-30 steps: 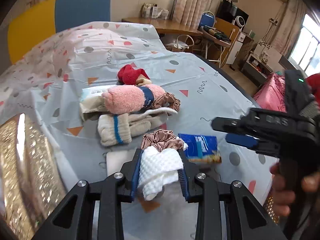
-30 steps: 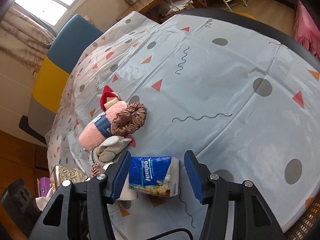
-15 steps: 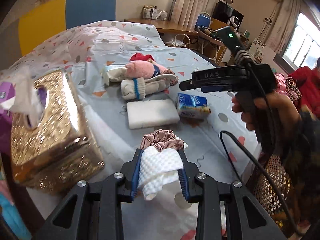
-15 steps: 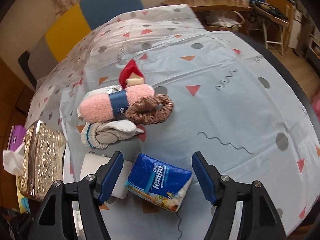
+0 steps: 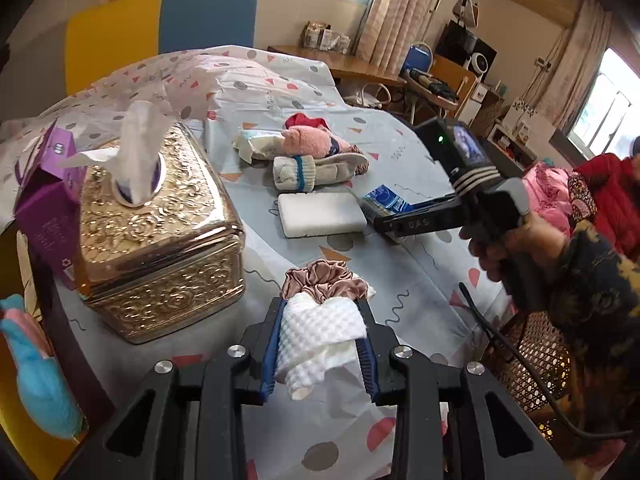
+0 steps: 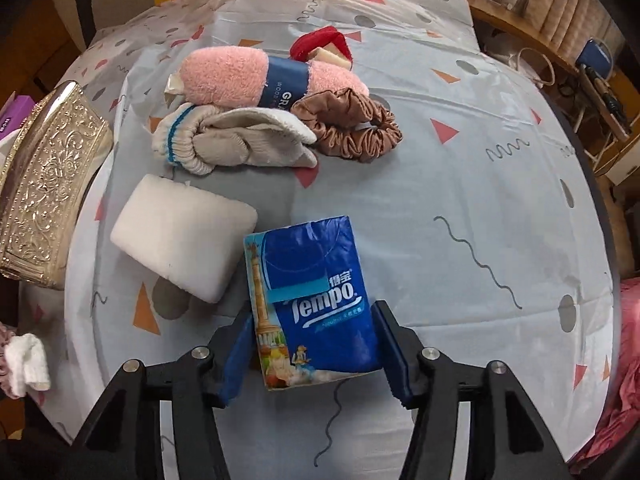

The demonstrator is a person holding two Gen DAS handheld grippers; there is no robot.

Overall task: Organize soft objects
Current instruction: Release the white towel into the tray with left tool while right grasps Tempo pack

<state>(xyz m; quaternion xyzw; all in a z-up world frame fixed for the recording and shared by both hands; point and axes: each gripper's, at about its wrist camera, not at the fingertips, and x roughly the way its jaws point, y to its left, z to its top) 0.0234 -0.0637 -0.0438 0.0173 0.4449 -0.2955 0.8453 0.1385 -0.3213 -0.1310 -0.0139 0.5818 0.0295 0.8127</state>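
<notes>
My left gripper (image 5: pixel 320 340) is shut on a white waffle cloth (image 5: pixel 320 330) together with a brown satin scrunchie (image 5: pixel 322 278), held near the table's front edge. My right gripper (image 6: pixel 316 340) is open, its fingers standing on either side of a blue Tempo tissue pack (image 6: pixel 310 292) lying on the tablecloth; whether they touch it I cannot tell. Beyond lie a white sponge (image 6: pixel 182 236), a beige sock (image 6: pixel 236 138), a pink rolled towel (image 6: pixel 256 76), a second brown scrunchie (image 6: pixel 352 128) and a red cloth (image 6: pixel 320 40).
A gold tissue box (image 5: pixel 154 224) stands at the table's left, with a purple box (image 5: pixel 42 196) behind it. The patterned tablecloth (image 6: pixel 460 184) covers a round table. A blue and yellow chair (image 5: pixel 160 28) stands at the far side. A wicker basket (image 5: pixel 536 352) sits right of the table.
My left gripper has pulled back toward the front left with the cloth and scrunchie, bringing the gold tissue box into view. My right gripper has moved down around the tissue pack.
</notes>
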